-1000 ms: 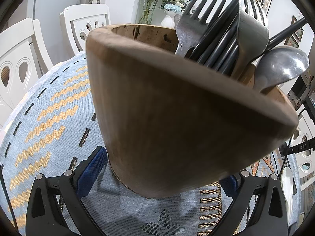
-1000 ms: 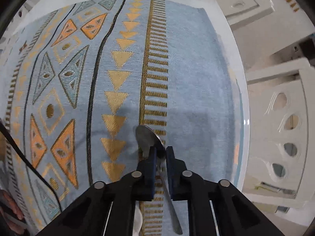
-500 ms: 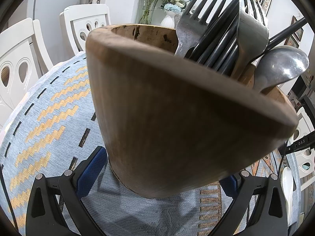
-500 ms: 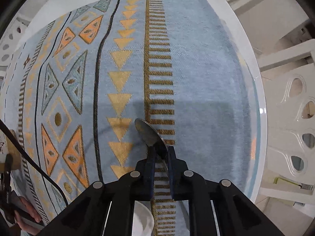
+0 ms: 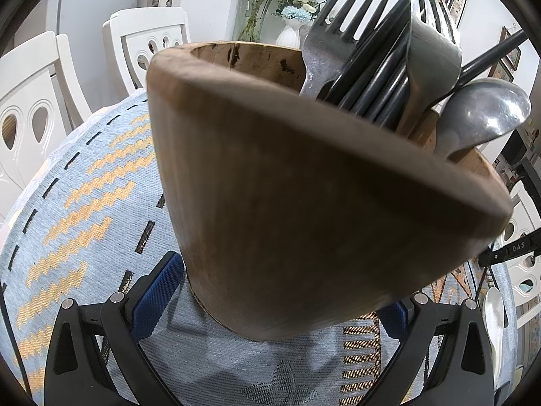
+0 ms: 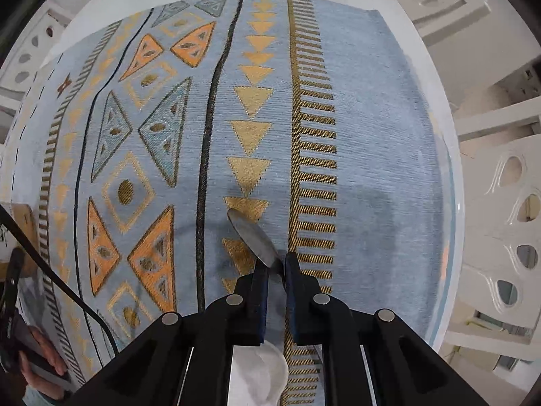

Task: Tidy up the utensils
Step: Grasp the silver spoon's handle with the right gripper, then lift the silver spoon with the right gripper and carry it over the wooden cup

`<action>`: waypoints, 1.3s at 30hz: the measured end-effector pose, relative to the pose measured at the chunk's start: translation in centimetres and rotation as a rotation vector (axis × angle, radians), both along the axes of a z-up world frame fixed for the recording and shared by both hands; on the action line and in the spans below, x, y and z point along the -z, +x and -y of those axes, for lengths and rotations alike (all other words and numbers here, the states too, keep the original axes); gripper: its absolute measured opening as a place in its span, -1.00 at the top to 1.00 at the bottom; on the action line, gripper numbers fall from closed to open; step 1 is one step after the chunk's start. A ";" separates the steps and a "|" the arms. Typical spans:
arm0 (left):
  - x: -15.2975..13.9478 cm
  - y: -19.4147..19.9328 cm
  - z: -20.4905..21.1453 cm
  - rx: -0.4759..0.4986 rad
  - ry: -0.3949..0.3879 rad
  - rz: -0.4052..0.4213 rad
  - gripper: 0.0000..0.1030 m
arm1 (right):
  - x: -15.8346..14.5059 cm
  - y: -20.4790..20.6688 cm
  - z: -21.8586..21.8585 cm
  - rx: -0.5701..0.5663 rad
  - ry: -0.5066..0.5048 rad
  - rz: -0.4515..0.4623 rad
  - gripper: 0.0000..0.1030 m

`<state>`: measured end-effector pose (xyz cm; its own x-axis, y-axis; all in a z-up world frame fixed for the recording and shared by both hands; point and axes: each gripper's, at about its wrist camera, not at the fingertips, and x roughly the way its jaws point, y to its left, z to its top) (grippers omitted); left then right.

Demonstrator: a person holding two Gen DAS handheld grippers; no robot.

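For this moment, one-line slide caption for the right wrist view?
Right hand-held gripper pinches a metal spoon above the patterned blue tablecloth.

A brown wooden holder [image 5: 304, 196] is seen at centre, with black and silver-grey forks [image 5: 382, 44] at upper right. The tablecloth [image 6: 372, 135] is pale blue, patterned with gold triangles, orange diamonds and black lines. White chairs [image 5: 30, 101] are seen at left.
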<state>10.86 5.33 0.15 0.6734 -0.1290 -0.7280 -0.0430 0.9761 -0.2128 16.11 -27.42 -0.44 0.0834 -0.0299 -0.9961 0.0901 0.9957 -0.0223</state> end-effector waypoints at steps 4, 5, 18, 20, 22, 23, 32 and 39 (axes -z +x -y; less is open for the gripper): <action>0.0 0.0 0.0 -0.001 0.003 0.002 -0.99 | 0.9 1.3 0.3 0.013 0.037 -0.019 0.82; 0.0 0.0 0.0 -0.001 0.005 0.002 -0.99 | 0.9 1.4 1.0 0.007 0.040 -0.025 0.82; -0.1 -0.1 0.2 -0.001 0.007 0.002 -0.99 | -8.6 0.8 0.8 -0.058 0.139 0.367 0.92; -0.1 -0.1 0.2 -0.001 0.007 0.002 -0.99 | -10.7 -0.1 0.2 -0.060 0.173 0.445 0.93; -0.1 -0.1 0.3 -0.001 0.006 0.001 -0.99 | -12.4 -1.0 -0.5 -0.066 0.171 0.514 0.93; -0.1 -0.1 0.3 -0.001 0.007 0.001 -0.99 | -12.7 -1.6 -0.9 -0.070 0.173 0.534 0.93; -0.1 -0.1 0.5 -0.002 0.012 0.004 -0.99 | -20.9 -4.5 -7.0 -0.179 0.277 0.768 0.93; -0.3 -0.9 0.8 -0.004 0.023 0.031 -0.99 | -29.0 -5.9 -10.7 -0.248 0.458 0.994 0.92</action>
